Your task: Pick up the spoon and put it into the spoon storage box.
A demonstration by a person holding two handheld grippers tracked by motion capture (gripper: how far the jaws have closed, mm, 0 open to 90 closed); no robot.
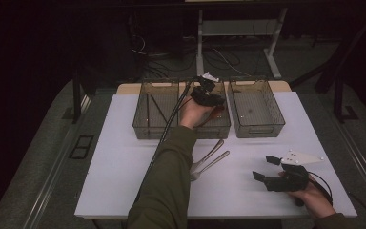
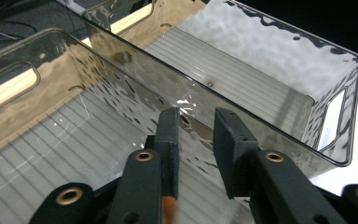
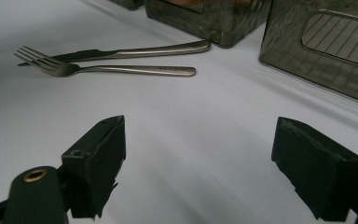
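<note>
1. Three smoky clear plastic bins stand in a row along the far edge of the white worktop [image 1: 124, 181]: left bin [image 1: 143, 129], middle bin [image 1: 219, 133], right bin [image 1: 259, 131]. The left bin holds two thin dark sticks.
2. One steel fork [image 3: 121, 70] and one steel knife [image 3: 135, 52] lie side by side on the worktop's middle, just in front of the middle bin.
3. Long axes run diagonally: heads toward the near-left corner, handles toward the far-right corner.
4. Left gripper [image 1: 207, 95] hangs over the middle bin's ribbed floor. Fingers a narrow gap apart, nothing pinched. A brown sliver shows by one finger's base; it cannot be identified.
5. Right gripper [image 1: 264, 168] rests near the near-right corner. Fingers spread wide, holding nothing.
6. Judgement: the cutlery lies toward the left edge from the right gripper, broadside to its fingers. The two hands look about equally near.
</note>
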